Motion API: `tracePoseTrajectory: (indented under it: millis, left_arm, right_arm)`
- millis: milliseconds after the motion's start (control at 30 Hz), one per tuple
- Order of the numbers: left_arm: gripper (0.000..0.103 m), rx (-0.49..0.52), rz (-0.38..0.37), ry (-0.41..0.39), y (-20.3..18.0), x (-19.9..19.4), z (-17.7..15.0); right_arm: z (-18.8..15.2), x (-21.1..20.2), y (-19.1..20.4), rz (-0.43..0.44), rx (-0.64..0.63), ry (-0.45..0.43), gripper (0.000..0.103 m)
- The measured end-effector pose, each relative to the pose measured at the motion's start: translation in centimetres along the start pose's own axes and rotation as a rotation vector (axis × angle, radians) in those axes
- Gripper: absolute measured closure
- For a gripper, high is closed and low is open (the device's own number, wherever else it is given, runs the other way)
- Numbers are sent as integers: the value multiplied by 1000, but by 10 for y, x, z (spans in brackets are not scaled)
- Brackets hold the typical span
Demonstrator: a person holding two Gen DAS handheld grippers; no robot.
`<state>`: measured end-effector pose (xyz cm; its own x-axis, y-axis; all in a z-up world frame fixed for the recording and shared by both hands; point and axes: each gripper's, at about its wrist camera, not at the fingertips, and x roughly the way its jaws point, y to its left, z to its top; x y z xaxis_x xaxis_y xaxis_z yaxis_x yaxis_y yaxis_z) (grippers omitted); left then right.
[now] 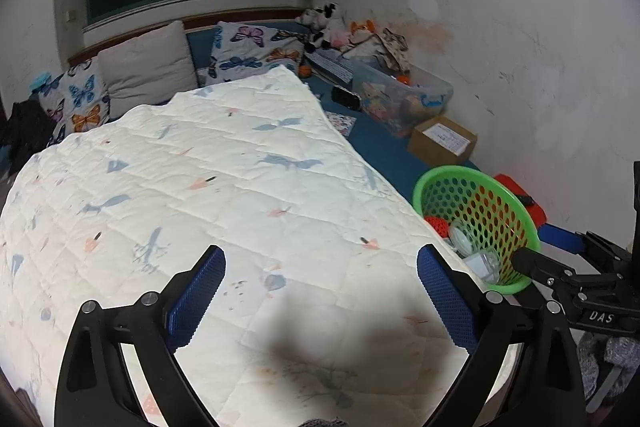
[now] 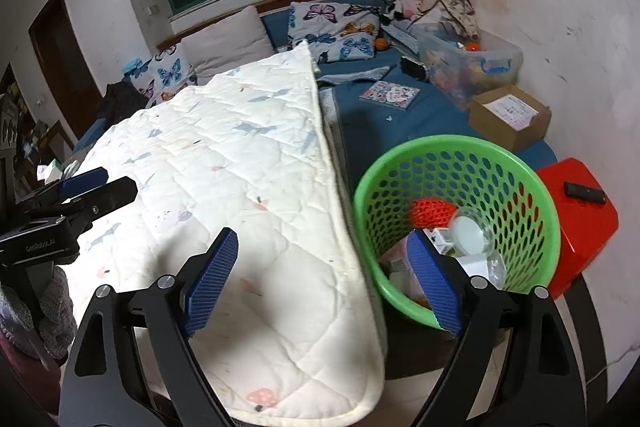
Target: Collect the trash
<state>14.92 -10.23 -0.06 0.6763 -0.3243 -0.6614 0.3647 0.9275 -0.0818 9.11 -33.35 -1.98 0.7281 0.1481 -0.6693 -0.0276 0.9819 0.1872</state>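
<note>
A green perforated basket (image 2: 520, 163) stands beside the bed's foot corner; it also shows in the left wrist view (image 1: 504, 195). Inside lie a red foam net (image 2: 430, 213), a clear plastic lid (image 2: 470, 233) and several paper and plastic scraps (image 2: 478, 265). My left gripper (image 1: 320, 267) is open and empty above the white quilt (image 1: 224, 187). My right gripper (image 2: 324, 251) is open and empty, its left finger over the quilt (image 2: 240, 163) and its right finger over the basket's near rim. Each gripper shows in the other's view, the right one (image 1: 552, 255) and the left one (image 2: 96, 185).
A red stool (image 2: 580, 223) with a black remote (image 2: 584, 191) stands right of the basket. A cardboard box (image 2: 510, 117), a clear toy bin (image 2: 470, 67), a booklet (image 2: 390, 95), pillows (image 2: 224, 45) and plush toys (image 2: 400, 1) lie on the blue bed sheet (image 2: 376, 131).
</note>
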Motion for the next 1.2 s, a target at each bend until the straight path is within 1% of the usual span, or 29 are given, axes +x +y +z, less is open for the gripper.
tracePoseTrajectory:
  millis: [167,467,700,1200]
  left_arm:
    - [8,-47,11,-13,17,-8,-6]
    - [8,-76,39,-29,35,-20,-16]
    - [8,-59,57,-48,39,-28,-22]
    - [8,-46,71,-63,37,-38,-28]
  right_arm:
    - [0,1,13,7,-15,3,14]
    - [0,7,29,19,-30,21,13]
    - [-1,6,38,13,-47,13,13]
    - [-1,2,39,17,-44,6,11]
